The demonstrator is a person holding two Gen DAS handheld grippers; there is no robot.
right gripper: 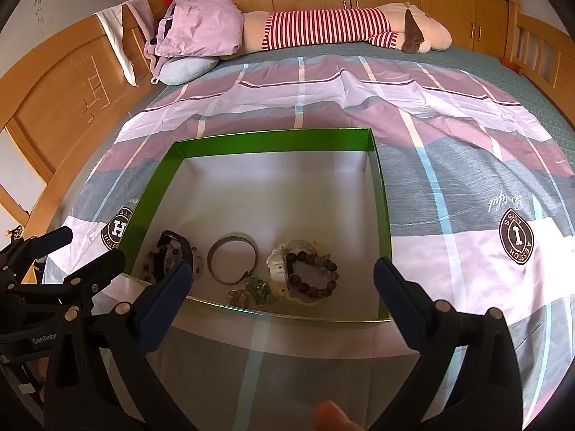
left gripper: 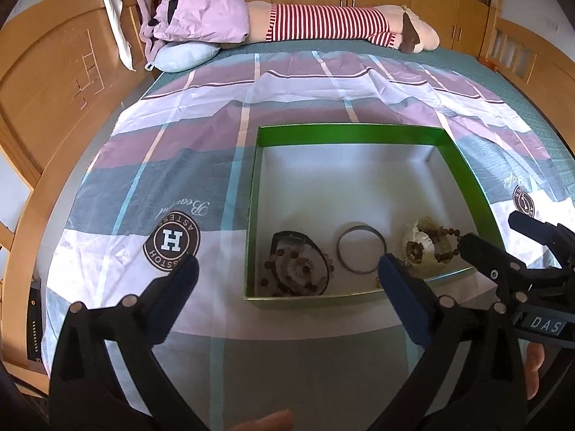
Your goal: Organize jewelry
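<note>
Over the near edge of a bed spread with a checked sheet (right gripper: 449, 186), both grippers hang with nothing in them. The left gripper (left gripper: 287, 280) has its two blue-padded fingers spread wide, one over the sheet's round "H" badge and the other overlapping the near wall of the green box (left gripper: 345, 131); whether that finger touches the cardboard cannot be told. The right gripper (right gripper: 284, 280) is spread just as wide, its fingers flanking the box's near end with no contact visible. All the jewelry lies inside the box, along the near wall on its white floor: at the left a cluster of a dark band and brown beads (left gripper: 298, 269), in the middle a plain metal bangle (right gripper: 233, 260), and at the right a brown bead bracelet (right gripper: 316, 269) lying on a pale, cream-coloured piece (right gripper: 278, 273). The right wrist view also shows a small tangle of greenish pieces (right gripper: 251, 292) just in front of the bangle; in the left wrist view that spot sits behind the finger. The left cluster is half covered by a finger in the right wrist view and too jumbled in either view to count. Each view catches the other gripper at its edge, cut off by the frame. Fingertips of the person show blurred at the bottom. A striped plush toy (right gripper: 345, 30) and a lilac bundle (left gripper: 205, 10) lie at the far side of the bed.
</note>
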